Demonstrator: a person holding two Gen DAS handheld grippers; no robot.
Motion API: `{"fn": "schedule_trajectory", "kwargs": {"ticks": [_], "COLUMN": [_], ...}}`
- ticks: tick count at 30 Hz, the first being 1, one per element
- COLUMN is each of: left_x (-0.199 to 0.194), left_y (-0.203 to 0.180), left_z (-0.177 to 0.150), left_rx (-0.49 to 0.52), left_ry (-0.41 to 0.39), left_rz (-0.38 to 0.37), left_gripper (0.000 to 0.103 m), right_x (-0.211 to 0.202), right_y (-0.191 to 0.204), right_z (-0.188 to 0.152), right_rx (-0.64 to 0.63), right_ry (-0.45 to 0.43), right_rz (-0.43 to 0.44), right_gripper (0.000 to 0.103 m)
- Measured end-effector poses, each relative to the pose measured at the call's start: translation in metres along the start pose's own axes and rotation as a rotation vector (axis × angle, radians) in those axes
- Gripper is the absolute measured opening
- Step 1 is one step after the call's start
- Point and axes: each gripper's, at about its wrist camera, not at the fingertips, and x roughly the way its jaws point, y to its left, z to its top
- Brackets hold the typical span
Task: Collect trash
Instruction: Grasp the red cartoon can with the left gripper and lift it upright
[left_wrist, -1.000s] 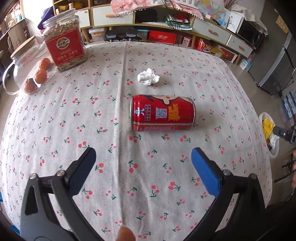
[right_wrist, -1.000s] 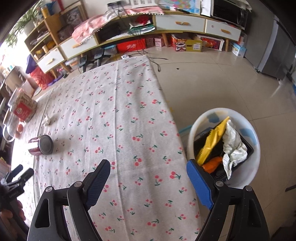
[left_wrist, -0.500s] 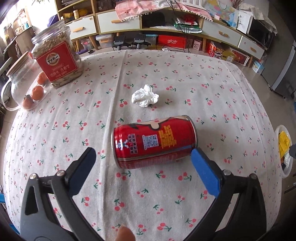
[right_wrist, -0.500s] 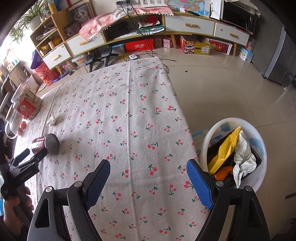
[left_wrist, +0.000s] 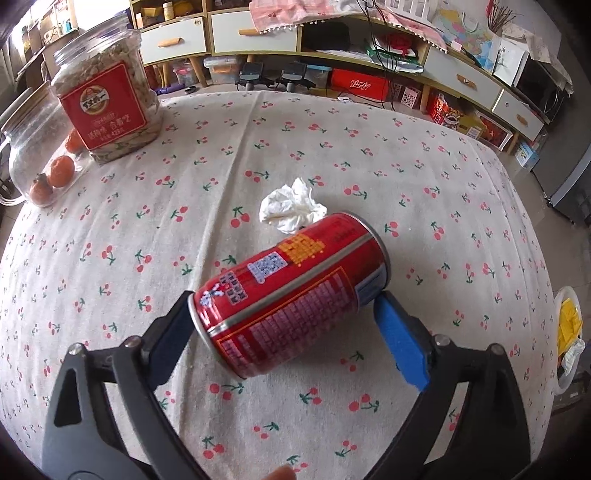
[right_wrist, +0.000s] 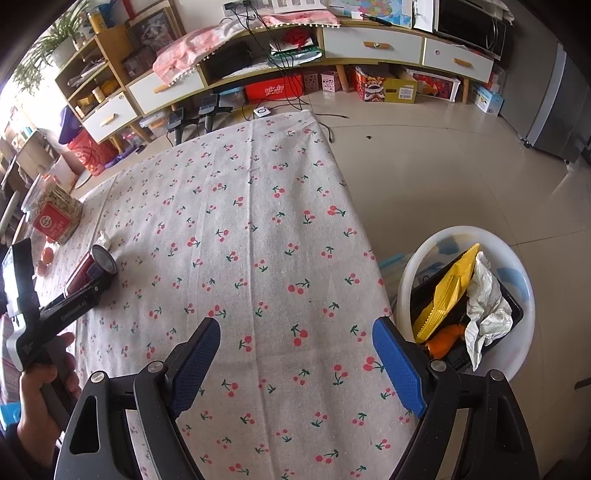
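Note:
A red drink can (left_wrist: 295, 280) lies on its side on the cherry-print tablecloth (left_wrist: 332, 155). It sits lengthwise between the jaws of my left gripper (left_wrist: 282, 299), which are closing; the black finger meets the can's bottom end and the blue pad (left_wrist: 399, 339) is just by its top rim. A crumpled white tissue (left_wrist: 291, 210) lies right behind the can. My right gripper (right_wrist: 295, 325) hangs open and empty over the table's right edge, beside the white trash bin (right_wrist: 436, 251). In the right wrist view the can (right_wrist: 92, 269) and tissue (right_wrist: 102, 240) show far left.
A plastic jar with a red label (left_wrist: 107, 99) and a glass jar of oranges (left_wrist: 33, 155) stand at the back left. The bin on the floor holds a yellow wrapper (right_wrist: 450, 291) and crumpled paper. A shelf unit and boxes line the far wall.
My left gripper has moved forward onto the can, which now lies between its fingers and looks turned in the view; the jaws have narrowed slightly. The right gripper has stayed put.

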Motion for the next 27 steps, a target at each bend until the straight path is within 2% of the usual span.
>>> {"fn": "schedule_trajectory", "kwargs": {"ticks": [3,4,5,6,13,19,23,27], "left_x": [-0.002,-0.003,-0.002,-0.002,-0.009,-0.018,-0.024,-0.036], "left_y": [0.001,0.002,0.002,0.003,0.015,0.031,0.039,0.048], "left_z": [-0.001,-0.002,-0.003,-0.004,-0.011,-0.018,-0.024,-0.022], "left_rx": [0.000,0.005,0.017,0.019,0.024,0.013,0.062,0.084], "left_ry": [-0.004,-0.004,0.007,0.018,0.026,0.040,0.063,0.050], "left_rz": [-0.014,-0.010,-0.024,-0.039,-0.072,-0.133,-0.154,-0.158], "left_gripper": [0.092,0.079,0.057,0.054,0.054,0.053,0.053,0.053], "right_x": [0.002,0.002,0.002,0.002,0.004,0.007,0.006,0.003], "right_y": [0.001,0.002,0.002,0.003,0.011,0.016,0.013,0.013], "right_z": [0.000,0.000,0.000,0.000,0.000,0.000,-0.001,-0.001], "right_rx": [-0.002,-0.003,-0.005,-0.008,-0.028,-0.040,-0.032,-0.031], "right_ry": [0.004,0.006,0.006,0.006,0.010,0.015,0.013,0.012], "right_rz": [-0.003,-0.003,-0.003,-0.004,-0.006,-0.011,-0.008,0.003], "right_gripper": [0.086,0.086,0.086,0.086,0.086,0.086,0.086,0.086]}}
